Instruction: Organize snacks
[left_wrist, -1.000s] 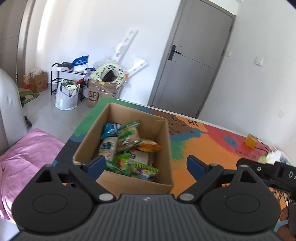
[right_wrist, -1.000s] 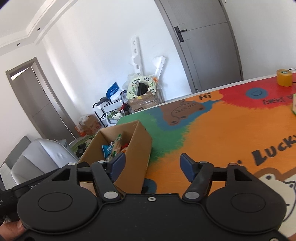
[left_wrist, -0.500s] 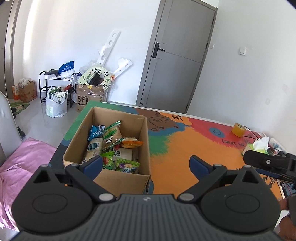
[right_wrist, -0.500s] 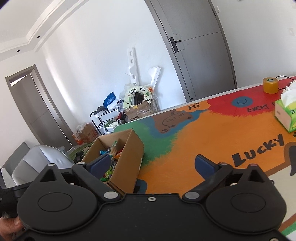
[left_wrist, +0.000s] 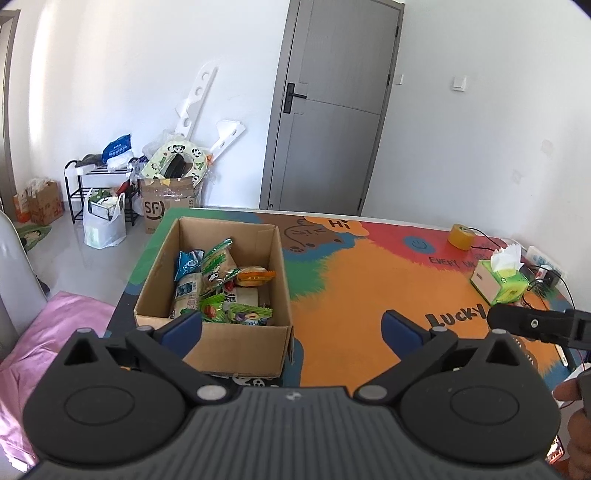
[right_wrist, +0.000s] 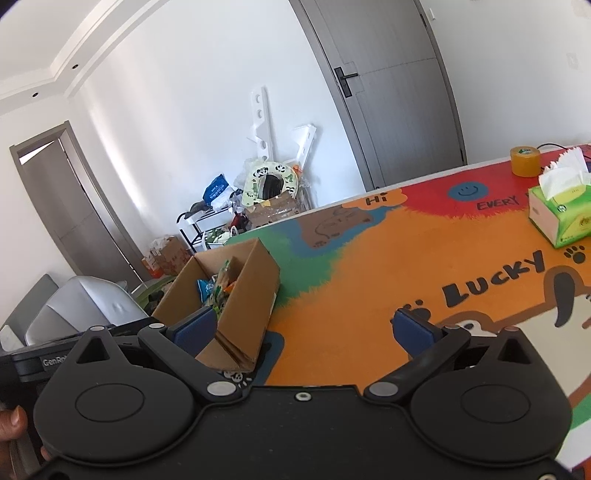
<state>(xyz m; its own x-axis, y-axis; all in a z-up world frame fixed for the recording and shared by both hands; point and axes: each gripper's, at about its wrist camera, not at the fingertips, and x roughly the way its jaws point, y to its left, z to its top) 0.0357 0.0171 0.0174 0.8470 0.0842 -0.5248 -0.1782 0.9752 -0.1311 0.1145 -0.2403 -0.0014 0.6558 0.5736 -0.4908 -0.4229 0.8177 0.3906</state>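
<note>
An open cardboard box (left_wrist: 282, 258) stands at the left end of the colourful table mat (left_wrist: 369, 280). It holds several snack packets (left_wrist: 221, 288) in green, blue and orange wrappers. My left gripper (left_wrist: 291, 325) hovers in front of the box's near right corner; its jaws are opening wide, with nothing held between them. In the right wrist view the same box (right_wrist: 251, 295) lies ahead to the left, with snack packets (right_wrist: 221, 284) poking up inside. My right gripper (right_wrist: 303, 326) is open and empty over the orange mat, to the right of the box.
A green tissue box (left_wrist: 498, 280) and a yellow tape roll (left_wrist: 460, 236) sit at the mat's far right with cables nearby. A pink cloth (left_wrist: 44, 332) and a grey chair (right_wrist: 81, 306) lie left of the table. Clutter stands against the back wall.
Both grippers have drawn back from the box, which now looks smaller and farther. The right jaws have spread much wider, the left jaws slightly wider. The left view has rolled level.
</note>
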